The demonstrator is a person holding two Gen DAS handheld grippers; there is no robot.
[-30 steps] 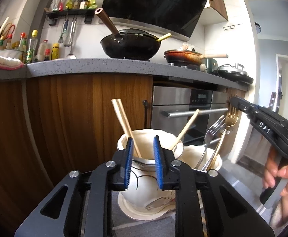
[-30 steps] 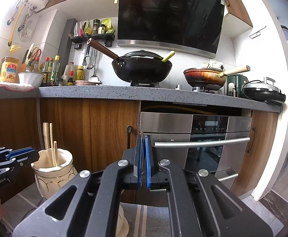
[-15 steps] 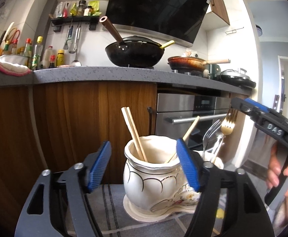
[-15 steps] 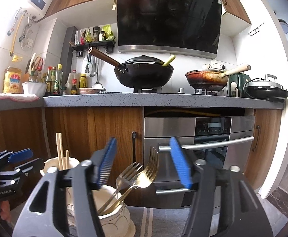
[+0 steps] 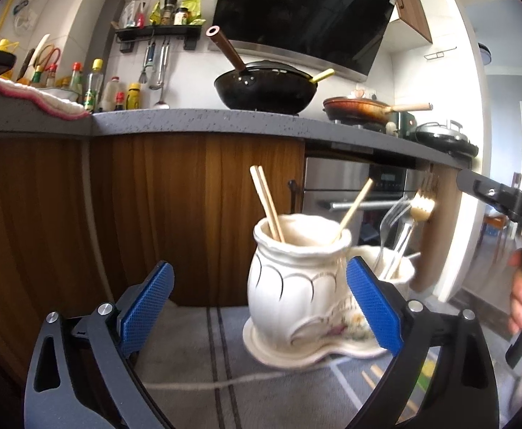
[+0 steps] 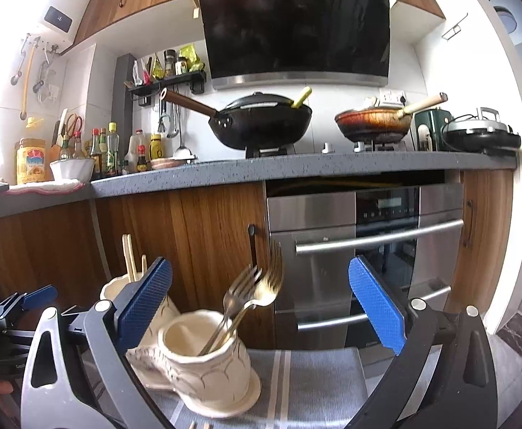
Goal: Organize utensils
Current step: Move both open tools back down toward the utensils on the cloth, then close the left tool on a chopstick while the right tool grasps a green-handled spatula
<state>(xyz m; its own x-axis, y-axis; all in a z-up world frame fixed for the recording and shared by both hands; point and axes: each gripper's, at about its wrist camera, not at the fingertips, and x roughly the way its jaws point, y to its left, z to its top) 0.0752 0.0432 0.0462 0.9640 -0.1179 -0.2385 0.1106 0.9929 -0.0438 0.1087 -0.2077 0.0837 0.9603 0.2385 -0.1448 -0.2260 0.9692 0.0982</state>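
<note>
A cream two-pot ceramic utensil holder (image 5: 296, 286) stands on a grey striped cloth (image 5: 196, 354). Its left pot holds wooden chopsticks (image 5: 266, 202); it also shows in the right wrist view (image 6: 110, 287). The right pot (image 6: 203, 354) holds forks (image 6: 257, 286), also seen in the left wrist view (image 5: 409, 221). My left gripper (image 5: 257, 307) is open and empty, just short of the holder. My right gripper (image 6: 259, 304) is open and empty, above and behind the fork pot. The right gripper's body shows at the right in the left wrist view (image 5: 511, 207).
Wooden cabinet fronts (image 6: 175, 236) and a steel oven (image 6: 364, 250) stand close behind the holder. A grey countertop (image 6: 296, 166) above carries a black wok (image 6: 261, 121), a frying pan (image 6: 371, 123) and bottles (image 6: 107, 150). A loose chopstick (image 5: 375, 375) lies on the cloth.
Both grippers went from shut to wide open and drew back from the holder. The fork my right gripper held now rests in the right pot; a chopstick stands in the left pot.
</note>
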